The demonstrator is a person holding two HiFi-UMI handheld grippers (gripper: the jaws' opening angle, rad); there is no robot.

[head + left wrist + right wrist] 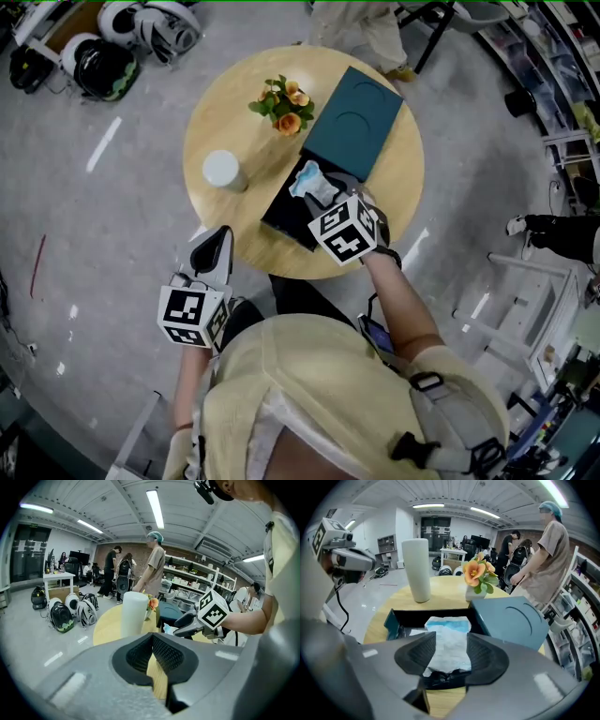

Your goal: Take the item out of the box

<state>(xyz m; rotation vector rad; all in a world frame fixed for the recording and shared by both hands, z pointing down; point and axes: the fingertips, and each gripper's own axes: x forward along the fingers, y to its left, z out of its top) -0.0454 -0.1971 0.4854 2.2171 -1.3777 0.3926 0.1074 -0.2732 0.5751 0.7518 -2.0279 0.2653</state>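
Observation:
An open black box (281, 214) lies on the round wooden table (220, 122), its teal lid (353, 122) resting across its far end. A white and light-blue packet (311, 181) sticks up from the box. My right gripper (330, 195) reaches over the box's near end. In the right gripper view the packet (449, 625) lies between the pads (485, 656) of the right gripper (451, 641), which stand apart at its sides without clearly pressing. My left gripper (223, 234) hangs off the table's near left edge, with the left gripper's (153, 637) tips together and empty.
A white cylinder (224, 171) stands at the table's left, and a small pot of orange flowers (284, 103) behind the box. Backpacks and helmets (103, 61) lie on the floor at the far left. People stand beyond the table (543, 559); shelving lines the right side.

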